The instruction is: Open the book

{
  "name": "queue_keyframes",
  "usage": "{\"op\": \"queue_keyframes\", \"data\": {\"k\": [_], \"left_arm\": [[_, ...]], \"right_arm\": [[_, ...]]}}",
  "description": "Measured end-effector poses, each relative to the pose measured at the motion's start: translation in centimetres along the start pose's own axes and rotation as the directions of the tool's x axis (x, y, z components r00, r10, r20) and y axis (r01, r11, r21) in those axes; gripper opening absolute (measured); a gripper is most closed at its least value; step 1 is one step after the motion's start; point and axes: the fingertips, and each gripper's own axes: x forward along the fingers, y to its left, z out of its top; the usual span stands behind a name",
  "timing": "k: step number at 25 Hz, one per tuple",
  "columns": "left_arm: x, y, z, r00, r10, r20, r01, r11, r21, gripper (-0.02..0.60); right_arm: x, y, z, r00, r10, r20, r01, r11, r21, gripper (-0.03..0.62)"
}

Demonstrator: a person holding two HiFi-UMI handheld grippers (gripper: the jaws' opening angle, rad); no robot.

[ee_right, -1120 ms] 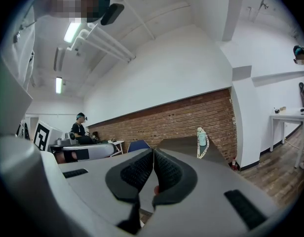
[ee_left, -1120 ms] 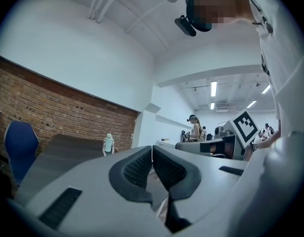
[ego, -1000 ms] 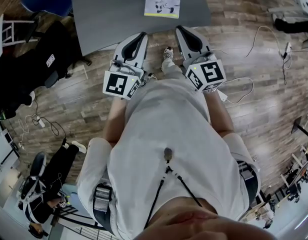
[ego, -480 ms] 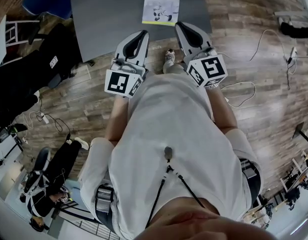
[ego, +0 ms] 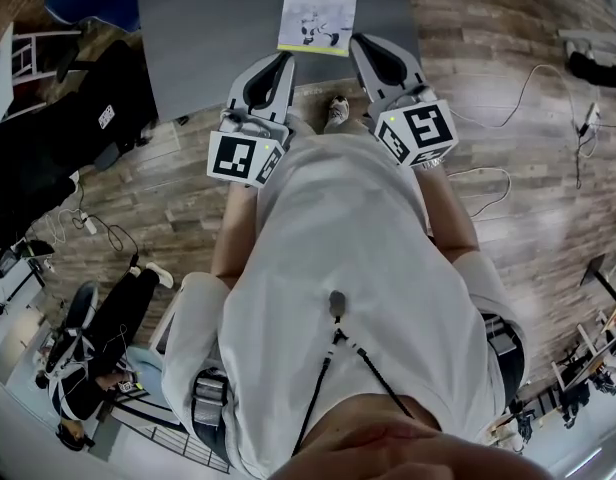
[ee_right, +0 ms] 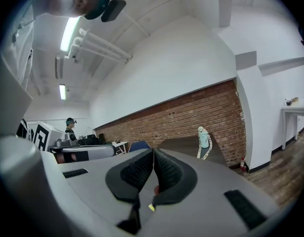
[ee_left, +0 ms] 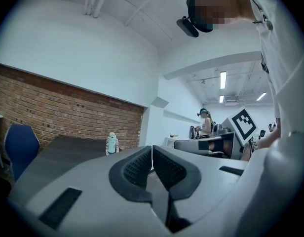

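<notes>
Ahead at twelve o'clock, our dark grey table (ego: 208,28) carries the thin pale-covered book (ego: 318,10), closed and flat, a yellow-green strip along its near edge. At its six o'clock we hold the left gripper (ego: 281,61) and right gripper (ego: 364,44), both clenched, empty.

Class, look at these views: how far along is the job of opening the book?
Done: nothing; the book lies closed on the table. In hand: the left gripper and right gripper, both shut and empty, point toward it without touching. To do: reach the book and lift its cover.
</notes>
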Motion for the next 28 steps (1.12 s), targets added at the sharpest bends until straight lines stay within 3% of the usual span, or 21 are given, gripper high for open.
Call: {"op": "queue_keyframes", "data": {"k": [18, 28], "left_arm": [[6.6, 0.6, -5.4, 0.994, -0.013, -0.107, 0.015, 1.000, 0.025, 0.026], [9.8, 1.5, -10.1, 0.969, -0.115, -0.221, 0.132, 0.989, 0.061, 0.026]], "right_arm": [[1.5, -6.8, -2.6, 0.999, -0.024, -0.048, 0.025, 0.999, 0.029, 0.037], [2.6, -9.0, -4.7, 0.991, -0.110, -0.077, 0.115, 0.992, 0.058, 0.037]]}}
